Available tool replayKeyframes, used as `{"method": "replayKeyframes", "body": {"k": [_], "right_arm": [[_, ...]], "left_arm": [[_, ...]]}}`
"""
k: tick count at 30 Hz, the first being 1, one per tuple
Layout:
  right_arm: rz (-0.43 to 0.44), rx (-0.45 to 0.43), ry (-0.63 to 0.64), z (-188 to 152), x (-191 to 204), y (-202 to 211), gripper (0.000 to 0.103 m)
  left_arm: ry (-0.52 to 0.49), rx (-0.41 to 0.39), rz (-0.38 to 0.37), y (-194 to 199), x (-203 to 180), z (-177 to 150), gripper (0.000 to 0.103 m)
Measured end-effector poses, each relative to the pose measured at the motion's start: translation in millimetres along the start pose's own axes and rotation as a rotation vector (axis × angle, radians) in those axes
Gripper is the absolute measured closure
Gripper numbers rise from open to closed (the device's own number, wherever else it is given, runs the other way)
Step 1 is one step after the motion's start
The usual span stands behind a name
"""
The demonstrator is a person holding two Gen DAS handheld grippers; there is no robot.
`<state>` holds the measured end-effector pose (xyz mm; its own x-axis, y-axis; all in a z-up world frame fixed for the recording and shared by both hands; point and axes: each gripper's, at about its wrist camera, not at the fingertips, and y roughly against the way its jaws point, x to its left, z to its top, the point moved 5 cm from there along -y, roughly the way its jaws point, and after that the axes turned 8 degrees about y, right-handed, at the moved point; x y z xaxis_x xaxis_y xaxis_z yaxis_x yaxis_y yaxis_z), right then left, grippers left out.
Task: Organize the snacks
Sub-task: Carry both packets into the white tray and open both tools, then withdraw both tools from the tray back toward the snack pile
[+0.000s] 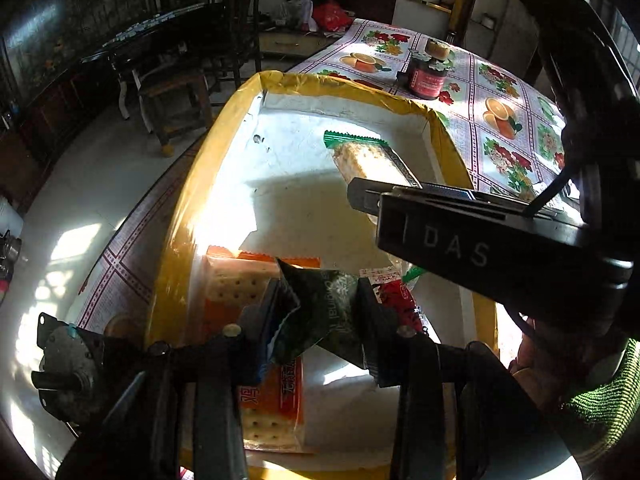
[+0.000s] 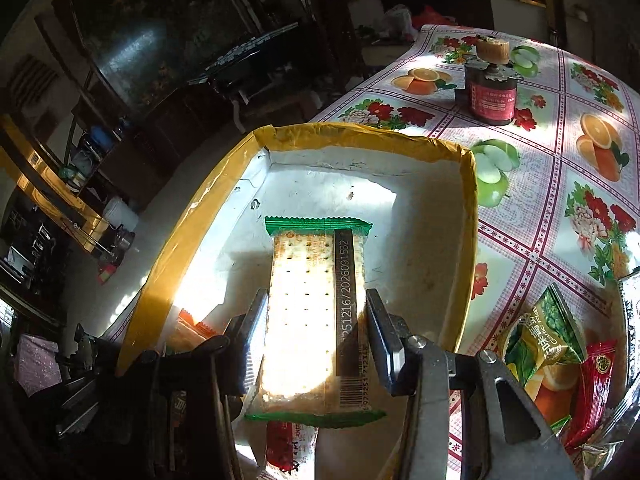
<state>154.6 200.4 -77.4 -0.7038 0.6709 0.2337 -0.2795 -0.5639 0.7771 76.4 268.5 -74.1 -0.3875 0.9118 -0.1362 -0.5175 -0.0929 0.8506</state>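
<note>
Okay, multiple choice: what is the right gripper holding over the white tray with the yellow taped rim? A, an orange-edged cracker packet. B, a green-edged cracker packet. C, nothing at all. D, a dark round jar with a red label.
B: in the right wrist view the right gripper has its fingers pressed on both sides of the green-edged cracker packet, above the white tray with the yellow taped rim.

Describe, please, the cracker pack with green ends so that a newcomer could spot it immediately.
Find the yellow-rimmed white tray on the fruit-print tablecloth. Above it, the right gripper holds the green-ended cracker pack. Unlike the orange-trimmed pack, it has green crimped ends and a black date strip.
</note>
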Motion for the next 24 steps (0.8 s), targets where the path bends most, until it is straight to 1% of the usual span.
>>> {"method": "replayKeyframes", "body": {"k": [2,3,4,6,7,10,12,13,15,18,19,21,23,24], "right_arm": [[-0.009,0.004,0.001,1,-1,1,0.054],[-0.012,-0.002,-0.003,1,-2,3,0.051],[-0.015,-0.013,-0.006,2,-3,8,0.050],[-0.020,-0.039,-0.016,2,-5,19,0.045],[-0.025,-0.056,-0.018,1,-6,28,0.044],[-0.048,-0.113,-0.028,-6,-10,56,0.040],[-0.074,-0.152,-0.028,-15,-12,76,0.034],[-0.093,-0.170,-0.033,-22,-15,87,0.033],[-0.121,-0.196,-0.043,-35,-20,105,0.032],[-0.191,-0.232,-0.056,-58,-31,133,0.032],[-0.228,-0.246,-0.056,-66,-34,143,0.032],[-0.318,-0.279,-0.053,-83,-42,166,0.032],[-0.419,-0.334,-0.042,-101,-49,193,0.032],[-0.471,-0.359,-0.041,-110,-52,206,0.028]], "left_arm": [[0.007,0.005,-0.012,1,1,1,0.063],[0.012,0.010,-0.020,0,2,2,0.063],[0.018,0.015,-0.026,1,3,2,0.062],[0.030,0.024,-0.042,2,4,2,0.055],[0.037,0.019,-0.048,5,4,2,0.055],[0.050,-0.011,-0.070,18,2,1,0.052],[0.052,-0.039,-0.087,29,-2,-1,0.049],[0.049,-0.056,-0.091,35,-5,-1,0.048],[0.045,-0.080,-0.089,45,-11,-4,0.043],[0.038,-0.102,-0.103,59,-22,-11,0.041],[0.032,-0.109,-0.107,63,-26,-14,0.040],[0.015,-0.123,-0.113,72,-36,-21,0.039],[-0.004,-0.130,-0.123,79,-48,-28,0.037],[-0.014,-0.131,-0.131,81,-54,-32,0.037]]}}
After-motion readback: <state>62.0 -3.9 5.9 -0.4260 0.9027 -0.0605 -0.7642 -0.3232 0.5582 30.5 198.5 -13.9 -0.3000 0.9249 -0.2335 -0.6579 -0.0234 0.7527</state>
